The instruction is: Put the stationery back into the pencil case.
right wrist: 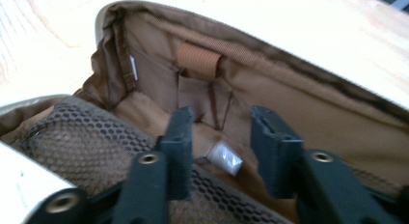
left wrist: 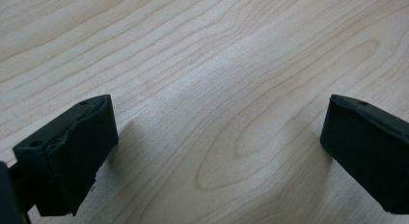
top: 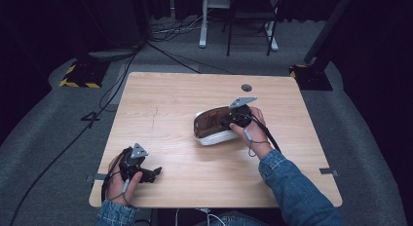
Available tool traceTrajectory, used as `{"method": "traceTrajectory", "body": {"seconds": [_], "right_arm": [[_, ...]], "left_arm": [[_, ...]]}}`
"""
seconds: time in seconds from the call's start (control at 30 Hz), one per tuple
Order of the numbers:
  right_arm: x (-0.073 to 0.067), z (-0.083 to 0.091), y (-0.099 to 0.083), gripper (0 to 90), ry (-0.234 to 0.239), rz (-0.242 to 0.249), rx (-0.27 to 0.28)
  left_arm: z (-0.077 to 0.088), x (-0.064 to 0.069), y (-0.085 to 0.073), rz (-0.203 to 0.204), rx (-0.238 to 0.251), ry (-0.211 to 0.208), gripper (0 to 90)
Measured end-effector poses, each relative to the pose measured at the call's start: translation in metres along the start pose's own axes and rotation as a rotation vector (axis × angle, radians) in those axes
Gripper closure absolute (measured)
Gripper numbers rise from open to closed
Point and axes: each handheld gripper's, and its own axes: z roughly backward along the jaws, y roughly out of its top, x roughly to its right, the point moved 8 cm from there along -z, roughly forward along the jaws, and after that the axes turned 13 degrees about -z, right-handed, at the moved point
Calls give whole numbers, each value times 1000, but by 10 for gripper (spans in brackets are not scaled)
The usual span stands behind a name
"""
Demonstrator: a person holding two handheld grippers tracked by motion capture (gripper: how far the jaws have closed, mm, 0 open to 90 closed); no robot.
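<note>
A white zip pouch with brown lining lies open near the middle of the wooden table. My right gripper reaches into it from the right. In the right gripper view its jaws stand apart over the brown lining, with a small pale wrapped item lying on the pouch floor between them, not pressed. A brown mesh pocket sits to the left and an elastic loop is on the back wall. My left gripper rests at the table's front left, wide open over bare wood.
A round cable hole sits near the table's far edge. Behind the table are chair and desk legs and floor cables. Stand bases with yellow-black tape flank the far corners.
</note>
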Motion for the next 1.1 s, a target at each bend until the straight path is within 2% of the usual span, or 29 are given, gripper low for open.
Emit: {"method": "traceTrajectory", "body": {"seconds": [0.23, 0.67, 0.87, 1.1], "right_arm": [[-3, 11, 1, 556, 18, -6, 24], [-6, 51, 6, 565, 59, -12, 95], [-9, 69, 1, 566, 73, -4, 105], [-9, 90, -8, 562, 87, -16, 129]], "left_arm": [[0, 0, 0, 4, 0, 2, 1], [0, 0, 0, 3, 0, 1, 1], [0, 0, 0, 7, -1, 1, 1], [0, 0, 0, 7, -1, 1, 1]]}}
